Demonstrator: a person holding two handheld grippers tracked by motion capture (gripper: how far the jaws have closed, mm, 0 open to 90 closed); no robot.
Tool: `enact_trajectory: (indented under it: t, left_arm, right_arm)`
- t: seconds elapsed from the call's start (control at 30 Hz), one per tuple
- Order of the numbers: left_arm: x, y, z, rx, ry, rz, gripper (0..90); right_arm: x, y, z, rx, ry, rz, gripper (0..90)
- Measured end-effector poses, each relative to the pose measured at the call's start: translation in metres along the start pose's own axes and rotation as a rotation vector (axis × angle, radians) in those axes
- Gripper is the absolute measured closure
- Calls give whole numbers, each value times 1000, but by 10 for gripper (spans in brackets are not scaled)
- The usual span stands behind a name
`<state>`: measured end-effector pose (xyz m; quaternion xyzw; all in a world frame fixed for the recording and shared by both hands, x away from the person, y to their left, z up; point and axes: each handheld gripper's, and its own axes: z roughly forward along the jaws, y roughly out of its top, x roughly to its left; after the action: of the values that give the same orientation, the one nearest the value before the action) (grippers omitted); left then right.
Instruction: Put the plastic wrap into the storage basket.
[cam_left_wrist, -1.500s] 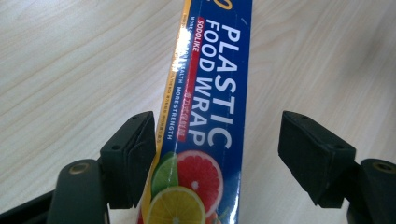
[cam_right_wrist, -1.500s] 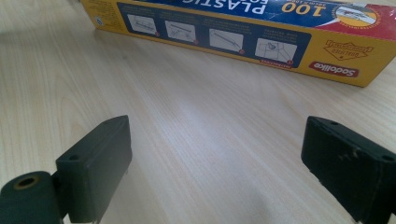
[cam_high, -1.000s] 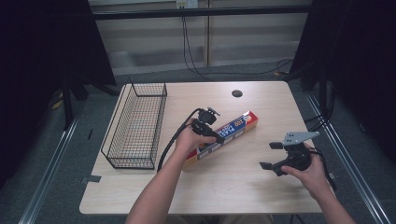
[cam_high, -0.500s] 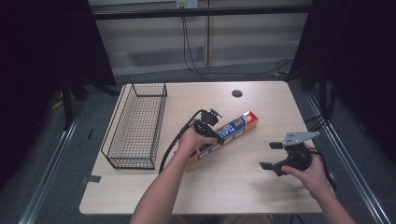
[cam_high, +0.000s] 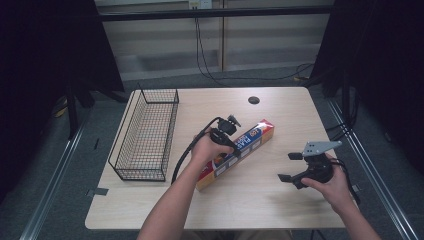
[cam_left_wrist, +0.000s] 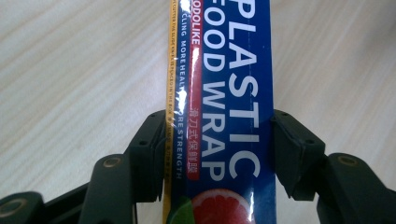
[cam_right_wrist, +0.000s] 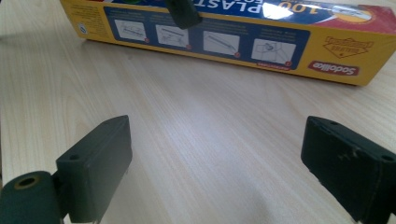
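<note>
A long blue and yellow plastic wrap box lies slanted on the wooden table. My left gripper points down on its middle, held by a hand from above. In the left gripper view both pads press the box on its two long sides; the jaws have just been closing on it. My right gripper rests low at the table's right, apart from the box. Its jaws stand wide open with bare table between them, facing the box's yellow side.
A black wire basket stands along the table's left side. A small black round cap sits in the tabletop near the far edge. The left gripper's cable loops between basket and box.
The left hand and its gripper have shifted slightly over the box. The box and the right hand have stayed where they were.
</note>
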<state>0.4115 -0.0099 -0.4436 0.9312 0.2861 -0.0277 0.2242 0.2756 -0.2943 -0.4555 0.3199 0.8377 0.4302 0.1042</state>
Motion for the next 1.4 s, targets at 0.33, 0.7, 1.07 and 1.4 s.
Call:
enact_trajectory:
  t: [0.33, 0.7, 1.07, 1.4]
  left_arm:
    - [3, -6, -24, 30, 5, -52, 437]
    - [6, -11, -48, 38, 4, -92, 438]
    - [11, -16, -66, 44, 12, -143, 438]
    - [14, -20, -83, 34, 43, -170, 436]
  right_arm:
    - [0, 1, 0, -4, 1, 1, 86]
    - [1, 1, 0, -6, 3, 0, 83]
    - [1, 1, 2, -8, 11, 5, 45]
    - [2, 1, 3, 12, 32, -2, 14]
